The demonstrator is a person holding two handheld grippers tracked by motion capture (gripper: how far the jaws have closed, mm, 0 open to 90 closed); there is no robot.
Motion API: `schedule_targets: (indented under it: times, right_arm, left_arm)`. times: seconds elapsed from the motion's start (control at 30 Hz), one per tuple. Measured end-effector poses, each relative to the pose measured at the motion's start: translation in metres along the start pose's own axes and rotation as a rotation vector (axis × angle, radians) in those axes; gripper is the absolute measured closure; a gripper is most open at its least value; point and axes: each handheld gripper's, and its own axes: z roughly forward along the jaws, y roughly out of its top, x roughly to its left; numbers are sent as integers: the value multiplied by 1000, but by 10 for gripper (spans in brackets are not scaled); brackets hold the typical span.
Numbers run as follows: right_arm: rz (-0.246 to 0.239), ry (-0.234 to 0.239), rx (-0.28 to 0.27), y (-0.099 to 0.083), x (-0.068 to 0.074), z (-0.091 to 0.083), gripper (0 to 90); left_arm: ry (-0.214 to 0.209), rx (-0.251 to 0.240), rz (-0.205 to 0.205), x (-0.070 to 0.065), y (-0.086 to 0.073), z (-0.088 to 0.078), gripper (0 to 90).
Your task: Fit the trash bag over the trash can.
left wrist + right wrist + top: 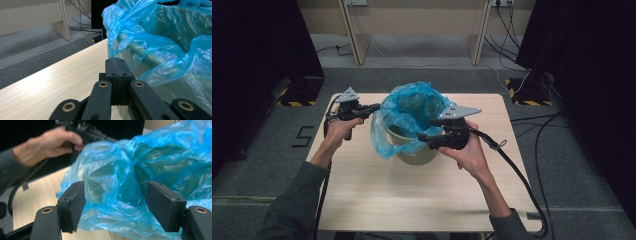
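A grey-green bin stands mid-table, lined with a crumpled blue plastic bag that spills over its rim. My left gripper is at the bag's left side, pointing at it. In the left gripper view its pads are shut together with nothing between them, and the bag and the bin rim lie just to the right. My right gripper sits at the bin's near rim. Its jaws stand wide open with bag film bulging between them, and neither pad presses on it.
The light wooden table has bare room in front of and beside the bin. Cables trail off the right edge onto the grey floor. Desk legs stand behind, and black curtains hang at both sides. A person's hand holds the left gripper beyond the bag.
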Motion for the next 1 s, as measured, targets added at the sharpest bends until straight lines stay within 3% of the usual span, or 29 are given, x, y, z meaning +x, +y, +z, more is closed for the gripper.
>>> schedule_targets:
  times: [0.07, 0.13, 0.23, 0.3, 0.43, 0.63, 0.83, 0.93, 1.0]
  right_arm:
    - [-21, -15, 31, -3, 2, 3, 360]
    - [-34, -30, 41, -7, 2, 4, 483]
    - [-67, -15, 45, -9, 2, 2, 695]
    - [-85, -16, 60, -11, 3, -1, 788]
    - [-97, 2, 36, -16, 4, -13, 886]
    - [-112, -4, 70, -42, 4, -23, 900]
    - [-80, -10, 111, -67, -2, -11, 897]
    - [-75, -26, 145, -73, -6, -4, 831]
    - [-60, -34, 155, -75, -7, -5, 734]
  left_arm:
    - [0, -2, 0, 0, 0, -1, 897]
    - [-3, -3, 0, -1, 0, -2, 897]
    - [-5, -6, 2, -1, 0, -4, 897]
    - [-5, -7, 0, 0, -1, -6, 897]
    - [4, -14, -11, 3, -2, -9, 897]
    - [20, -7, 5, 4, -5, -12, 897]
    - [17, 10, 0, 4, -10, -6, 898]
    - [13, 27, 16, 2, -12, -4, 897]
    - [8, 32, 21, 2, -14, -6, 897]
